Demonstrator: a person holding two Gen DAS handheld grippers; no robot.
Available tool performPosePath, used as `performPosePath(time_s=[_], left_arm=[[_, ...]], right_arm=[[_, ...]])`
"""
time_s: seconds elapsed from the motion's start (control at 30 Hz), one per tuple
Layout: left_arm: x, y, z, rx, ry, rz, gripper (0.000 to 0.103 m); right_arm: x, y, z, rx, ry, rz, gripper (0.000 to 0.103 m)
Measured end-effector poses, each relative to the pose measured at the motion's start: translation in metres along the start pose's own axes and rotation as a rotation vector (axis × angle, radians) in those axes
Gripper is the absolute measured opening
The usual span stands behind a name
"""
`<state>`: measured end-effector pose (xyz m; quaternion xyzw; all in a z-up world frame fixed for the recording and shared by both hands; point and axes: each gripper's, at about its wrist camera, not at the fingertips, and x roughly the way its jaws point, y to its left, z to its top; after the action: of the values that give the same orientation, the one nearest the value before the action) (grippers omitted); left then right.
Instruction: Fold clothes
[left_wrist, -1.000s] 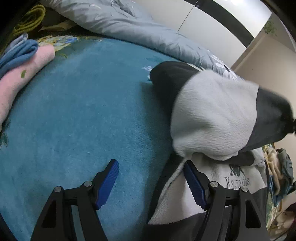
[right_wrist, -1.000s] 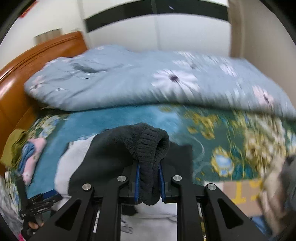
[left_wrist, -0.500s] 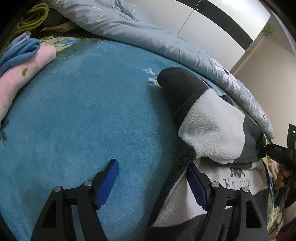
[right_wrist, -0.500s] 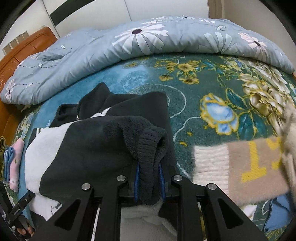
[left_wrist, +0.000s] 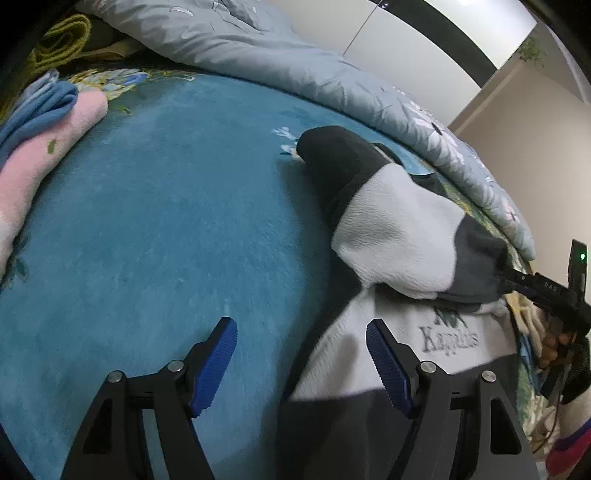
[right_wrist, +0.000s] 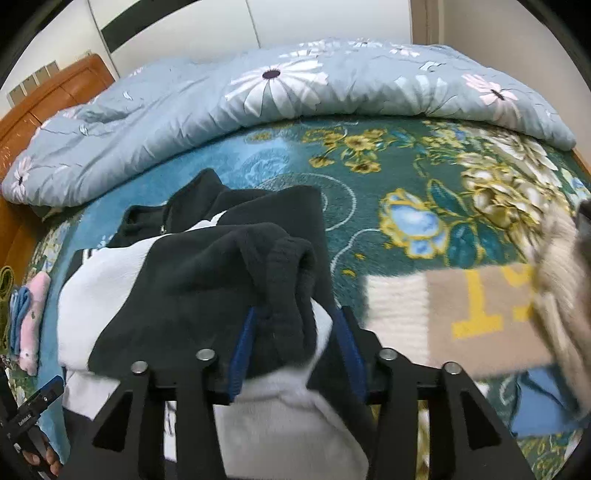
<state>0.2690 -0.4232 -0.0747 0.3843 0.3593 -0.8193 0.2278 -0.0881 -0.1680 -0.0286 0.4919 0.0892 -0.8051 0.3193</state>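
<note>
Fleece fills both views: a black, white and grey fleece pullover (left_wrist: 424, 332) with grey lettering on its chest is spread on the teal floral plush blanket (left_wrist: 166, 221) that covers the bed. One sleeve (left_wrist: 399, 236), black at the shoulder, white in the middle and dark grey at the cuff, is laid across the chest from about eleven o'clock toward three o'clock, so that the garment is narrowed for folding.

In the right wrist view the ribbed dark cuff (right_wrist: 288, 280) is seen between the blue pads of the right gripper (right_wrist: 295, 350), whose jaws are parted wider than the cloth; it is judged that the cuff is being let go rather than pinched, though contact with the pads cannot be ruled out.

The left gripper (left_wrist: 301, 363) is held spread and empty at six o'clock, straddling the pullover's left edge, probably to steady or take that edge.

A folded pink and blue stack (left_wrist: 40, 147) is kept at nine o'clock, a beige knit with yellow numerals (right_wrist: 461, 314) at three o'clock of the right view.
</note>
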Motion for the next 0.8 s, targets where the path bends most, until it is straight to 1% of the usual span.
performPosePath(time_s=[0.1,0.27,0.33,0.4,0.53,0.6,0.73,0.8], left_arm=[[-0.017,-0.002,-0.009,0.008,-0.001,-0.016,0.076],[-0.038,0.002,-0.031,-0.002,0.001,-0.055,0.076],[-0.041,0.005,-0.044,-0.008,0.016,-0.073,0.076],[-0.044,0.007,-0.057,-0.013,0.031,-0.090,0.076],[-0.049,0.013,-0.084,-0.025,0.062,-0.126,0.076],[-0.052,0.016,-0.097,-0.030,0.078,-0.144,0.076],[-0.055,0.016,-0.109,-0.031,0.096,-0.174,0.076],[-0.056,0.015,-0.115,-0.031,0.105,-0.188,0.076]], right_arm=[[-0.020,-0.005,-0.015,-0.002,-0.002,0.027,0.058],[-0.049,-0.015,-0.051,-0.015,-0.001,0.059,0.058],[-0.060,-0.026,-0.076,0.002,0.006,0.106,0.058],[-0.066,-0.036,-0.098,0.004,0.017,0.140,0.058],[-0.074,-0.067,-0.146,0.013,0.045,0.159,0.058],[-0.079,-0.082,-0.164,0.027,0.046,0.168,0.058],[-0.081,-0.103,-0.194,0.077,0.072,0.207,0.058],[-0.083,-0.108,-0.204,0.097,0.068,0.242,0.058]])
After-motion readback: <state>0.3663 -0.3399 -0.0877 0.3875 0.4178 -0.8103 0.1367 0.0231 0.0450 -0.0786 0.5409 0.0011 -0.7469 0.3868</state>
